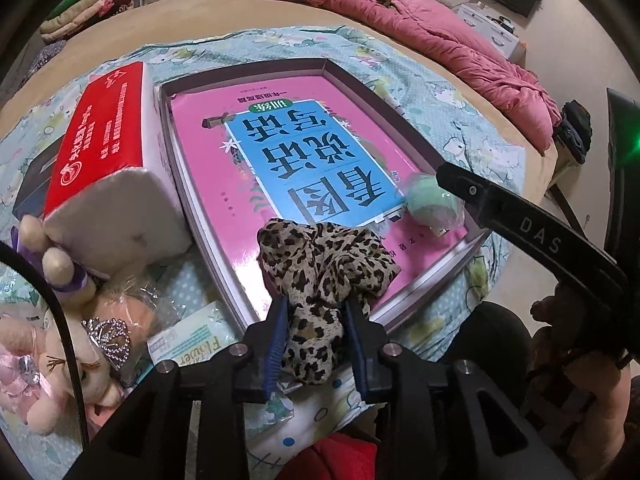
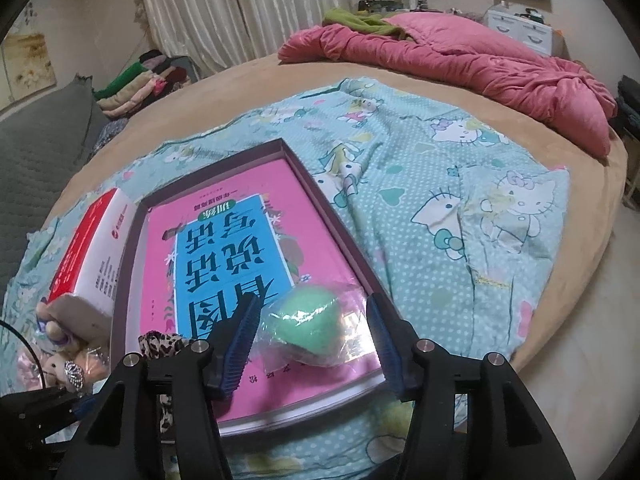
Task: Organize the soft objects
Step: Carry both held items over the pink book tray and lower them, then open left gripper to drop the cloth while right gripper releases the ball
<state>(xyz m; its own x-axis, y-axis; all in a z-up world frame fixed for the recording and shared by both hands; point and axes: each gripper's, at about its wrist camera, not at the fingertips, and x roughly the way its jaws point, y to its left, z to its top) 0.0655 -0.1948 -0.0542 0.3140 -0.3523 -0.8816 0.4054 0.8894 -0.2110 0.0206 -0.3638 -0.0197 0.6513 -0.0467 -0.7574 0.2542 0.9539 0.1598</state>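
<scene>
The left gripper (image 1: 316, 316) is clenched on a leopard-print scrunchie (image 1: 320, 268); its blue fingers (image 1: 276, 332) pinch the lower tail of the fabric. The scrunchie's bunched loop spreads forward past the fingertips, so its long axis runs along the fingers, away from the camera, with the loop over the near edge of a pink book (image 1: 288, 152). That book lies flat inside a shallow box (image 1: 352, 80) on a Hello Kitty sheet (image 2: 460, 208) spread over the bed (image 2: 580, 320); its title reads upside down from both views.

The right gripper (image 2: 316, 320) is released, its fingers (image 2: 240, 344) spread wide on either side of a green ball in a clear wrapper (image 2: 316, 324). The ball rests on the near right corner of the book; whether either finger touches the wrapper cannot be told. Being round, it shows no clear long axis.

A red and white tissue pack (image 1: 100, 152) stands just left of the box. Plush dolls (image 1: 60, 320), one with a small tiara, lie near the left gripper. A pink quilt (image 2: 460, 60) is heaped at the far side of the bed.
</scene>
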